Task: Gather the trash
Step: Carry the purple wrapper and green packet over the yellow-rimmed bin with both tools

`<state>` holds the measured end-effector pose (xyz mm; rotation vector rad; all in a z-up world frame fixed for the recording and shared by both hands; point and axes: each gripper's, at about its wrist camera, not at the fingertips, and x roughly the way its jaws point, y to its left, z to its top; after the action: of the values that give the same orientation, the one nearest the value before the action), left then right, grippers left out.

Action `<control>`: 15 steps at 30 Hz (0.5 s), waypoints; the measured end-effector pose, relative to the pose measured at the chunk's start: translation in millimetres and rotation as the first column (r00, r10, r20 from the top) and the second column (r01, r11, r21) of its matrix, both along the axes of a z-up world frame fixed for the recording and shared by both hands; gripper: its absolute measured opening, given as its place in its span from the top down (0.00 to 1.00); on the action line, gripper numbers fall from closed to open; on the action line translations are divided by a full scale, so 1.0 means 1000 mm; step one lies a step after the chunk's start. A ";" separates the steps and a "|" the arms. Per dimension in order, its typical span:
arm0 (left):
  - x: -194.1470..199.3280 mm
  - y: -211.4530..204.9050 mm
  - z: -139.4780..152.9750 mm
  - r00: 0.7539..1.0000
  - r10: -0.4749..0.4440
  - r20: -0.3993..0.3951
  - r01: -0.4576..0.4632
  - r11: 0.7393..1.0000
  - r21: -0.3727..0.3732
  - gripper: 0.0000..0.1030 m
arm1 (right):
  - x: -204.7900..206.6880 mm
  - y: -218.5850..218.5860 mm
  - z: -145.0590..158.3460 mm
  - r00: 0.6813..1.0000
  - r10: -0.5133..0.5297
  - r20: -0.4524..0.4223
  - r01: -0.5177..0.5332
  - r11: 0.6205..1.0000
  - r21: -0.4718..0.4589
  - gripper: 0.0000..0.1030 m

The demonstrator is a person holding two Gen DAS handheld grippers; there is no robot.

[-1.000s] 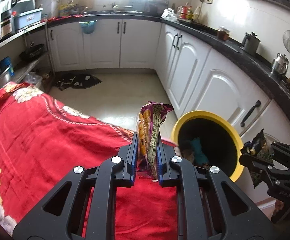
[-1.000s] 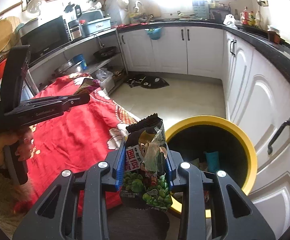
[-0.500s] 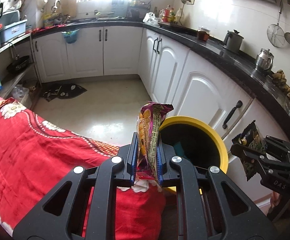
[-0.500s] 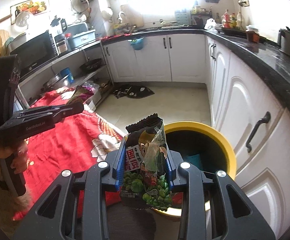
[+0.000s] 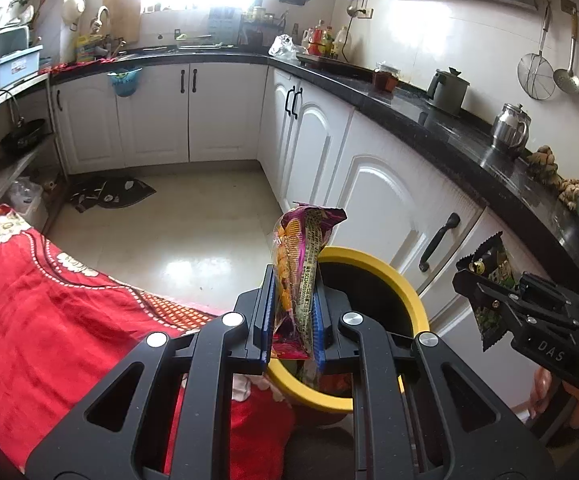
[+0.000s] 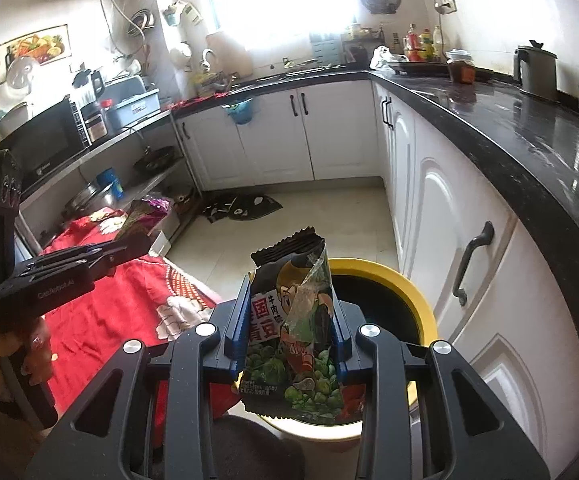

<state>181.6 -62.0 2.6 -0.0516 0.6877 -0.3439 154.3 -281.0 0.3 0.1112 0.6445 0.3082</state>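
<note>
Two snack wrappers near the yellow-rimmed bin [image 6: 417, 300], lower centre of frame: the left gripper [image 5: 293, 320] clamps a purple wrapper [image 5: 299, 272], the right gripper [image 6: 291, 332] a green-pea packet [image 6: 293, 332]. Next, judging by position: centre both over the opening, then release.

I see a crumpled purple-and-yellow snack wrapper [image 5: 298, 280] upright at frame centre, a black-and-green pea packet [image 6: 295, 336] upright too, and the yellow-rimmed bin [image 5: 393, 276], dark inside, just behind both
</note>
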 end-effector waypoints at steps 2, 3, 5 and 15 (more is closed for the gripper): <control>0.001 -0.003 -0.001 1.000 0.002 0.005 -0.002 1.000 0.000 0.90 | 0.000 -0.003 -0.001 1.000 -0.013 0.001 0.013 1.000 0.008 0.70; 0.001 -0.004 -0.002 1.000 0.003 0.008 -0.003 1.000 0.001 0.90 | 0.000 -0.004 -0.002 1.000 -0.023 0.002 0.023 1.000 0.012 0.70; 0.002 -0.008 -0.004 1.000 0.004 0.013 -0.004 1.000 0.001 0.90 | 0.001 -0.006 -0.004 0.999 -0.038 0.005 0.038 0.999 0.016 0.70; 0.008 -0.024 -0.025 0.999 -0.036 -0.010 0.036 0.999 0.009 0.90 | 0.012 -0.016 -0.028 0.995 -0.093 -0.029 0.093 0.996 0.010 0.69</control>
<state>190.0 -86.5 -22.1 -0.0319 0.7009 -0.3752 166.1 -297.1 -27.9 0.1564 0.6635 0.2206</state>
